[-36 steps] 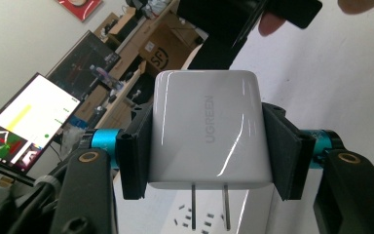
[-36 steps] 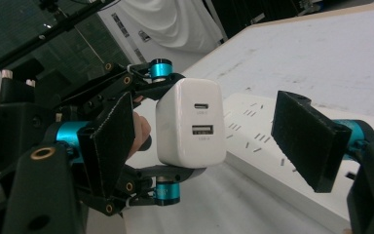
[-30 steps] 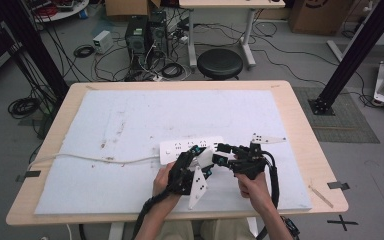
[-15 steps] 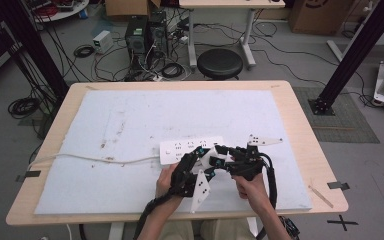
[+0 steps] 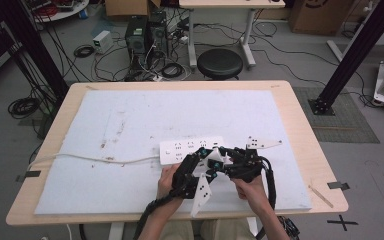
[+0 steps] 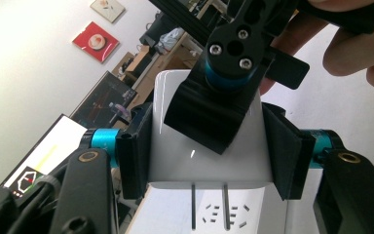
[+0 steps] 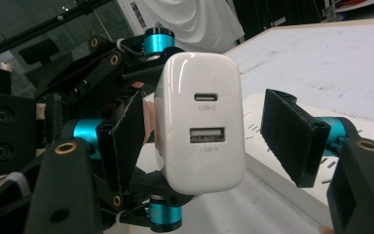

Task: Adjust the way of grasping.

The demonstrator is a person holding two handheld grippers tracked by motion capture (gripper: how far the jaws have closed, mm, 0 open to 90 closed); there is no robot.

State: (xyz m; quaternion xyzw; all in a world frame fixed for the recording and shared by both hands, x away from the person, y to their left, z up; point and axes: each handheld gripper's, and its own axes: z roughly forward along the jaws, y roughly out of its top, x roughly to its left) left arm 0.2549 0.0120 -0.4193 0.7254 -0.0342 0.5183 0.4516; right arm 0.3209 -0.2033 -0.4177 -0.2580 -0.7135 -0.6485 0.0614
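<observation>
We are holding a white charger [image 6: 209, 146] up in the air, just above the near part of the table [image 5: 300, 107], right next to the white power strip [image 5: 180, 150] that is lying on the pale mat [image 5: 180, 115]. Our left gripper [image 6: 209, 151] is pinching the charger by its two sides, and its black pads [image 6: 136, 146] are pressing flat against the white shell. In the left gripper view the charger's two metal prongs [image 6: 209, 204] are pointing back toward us, with the power strip's holes showing just behind them. Our right gripper [image 7: 209, 131] is sitting around the other end of the charger, the end with two small ports [image 7: 207, 117], one above the other. Its jaws have just been closing in on the charger, which is sitting between them. One pad [image 7: 126, 141] is touching or almost touching the charger's side, and we cannot tell which. The other pad [image 7: 292, 136] is standing apart from it, with a gap in between. In the high view our two hands are sitting close together, and a white cord [image 5: 95, 159] is running from the power strip off to the left edge of the table.
</observation>
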